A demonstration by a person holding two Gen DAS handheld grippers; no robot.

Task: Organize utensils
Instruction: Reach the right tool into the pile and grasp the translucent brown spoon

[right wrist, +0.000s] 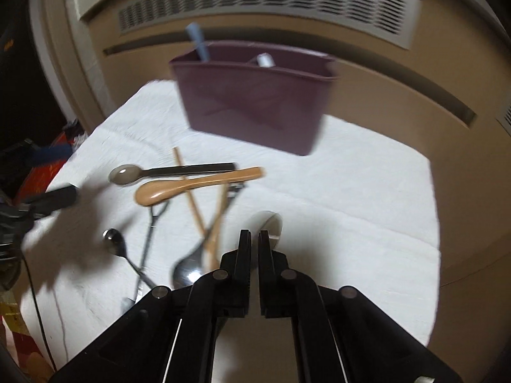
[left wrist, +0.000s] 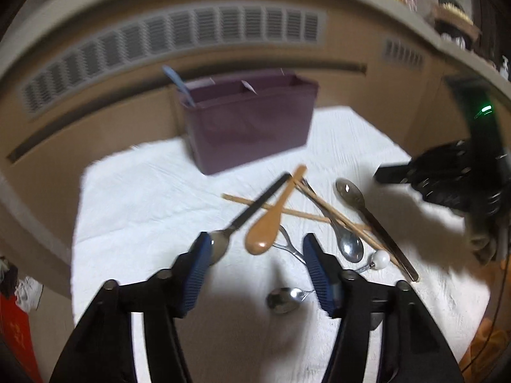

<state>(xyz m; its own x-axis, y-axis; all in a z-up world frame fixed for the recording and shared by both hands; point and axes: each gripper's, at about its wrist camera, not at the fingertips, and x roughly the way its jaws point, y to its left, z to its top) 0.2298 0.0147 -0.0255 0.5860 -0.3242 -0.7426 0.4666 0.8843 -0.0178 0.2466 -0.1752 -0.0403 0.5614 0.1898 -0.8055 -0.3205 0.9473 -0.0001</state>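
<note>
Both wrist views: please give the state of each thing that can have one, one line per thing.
Left gripper: open, nothing held.
Right gripper: shut; whether it pinches anything cannot be told.
Purple bin: upright, open top, blue utensil standing inside.
Wooden spoon: lying across the chopsticks.
Black-handled spoon: lying on the cloth.

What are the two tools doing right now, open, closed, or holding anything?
Left tool: open, holding nothing, above the spoons.
Right tool: closed; whether it grips the spoon under its tips cannot be told.
</note>
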